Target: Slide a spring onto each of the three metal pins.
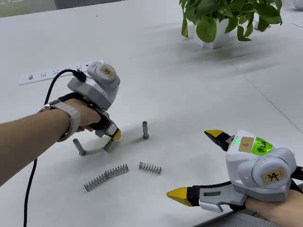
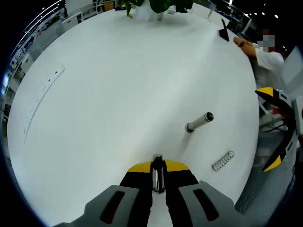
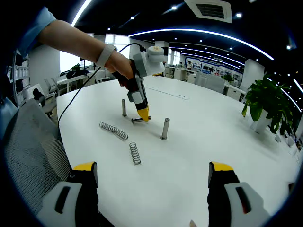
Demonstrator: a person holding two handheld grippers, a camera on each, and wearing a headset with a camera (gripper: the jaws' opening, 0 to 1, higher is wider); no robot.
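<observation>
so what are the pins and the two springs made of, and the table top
Pins: solid metal, probably steel, smooth satin-grey with bright highlights. Springs: coiled metal wire, shiny silver, likely steel. Table top: matte white, smooth and seamless; laminate or painted board, cannot tell which.

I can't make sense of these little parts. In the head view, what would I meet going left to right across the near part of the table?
standing pin → long spring → short spring → right claw, wide open
</observation>
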